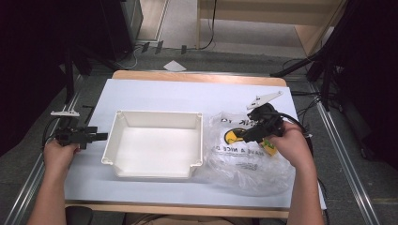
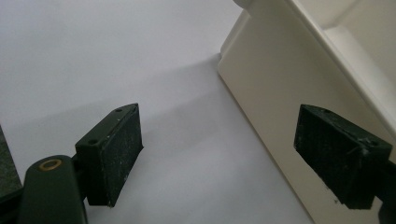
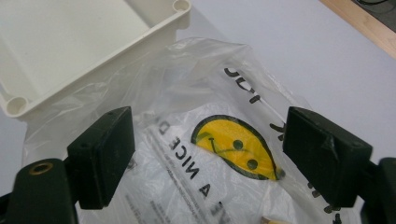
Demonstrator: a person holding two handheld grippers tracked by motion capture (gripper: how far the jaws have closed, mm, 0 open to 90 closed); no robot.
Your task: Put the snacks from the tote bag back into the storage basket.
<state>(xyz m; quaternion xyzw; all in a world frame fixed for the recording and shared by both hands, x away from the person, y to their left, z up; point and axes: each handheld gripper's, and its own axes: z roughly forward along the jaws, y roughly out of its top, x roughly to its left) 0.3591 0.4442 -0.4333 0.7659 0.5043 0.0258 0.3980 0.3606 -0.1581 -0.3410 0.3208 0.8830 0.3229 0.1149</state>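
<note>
Here the right gripper (image 1: pixel 248 136) hangs over a clear plastic bag (image 1: pixel 248 164) lying on the white table cover (image 1: pixel 155 93), right of centre. Jaws wide apart, nothing between them. The right gripper view looks straight down between the jaws onto the bag (image 3: pixel 196 154): yellow smiley face print (image 3: pixel 233 147), black lettering, crinkled film. High view gives the print only as a small yellow patch, partly behind the gripper.

White plastic tub (image 1: pixel 155 145) sits mid-table, open side up, nothing in it. The bag's left edge touches the tub's right wall; the right gripper view shows the film pressed up against the tub's corner (image 3: pixel 93 56).

Left gripper (image 1: pixel 99 137) is held low at the left, just beside the tub's left wall, pointing at it. Jaws also wide apart, holding nothing. Left gripper view shows the tub's outer wall (image 2: pixel 280 93) close behind the right-hand jaw; cannot tell if it touches.

Wooden table edge (image 1: pixel 197 78) shows at the far side.
</note>
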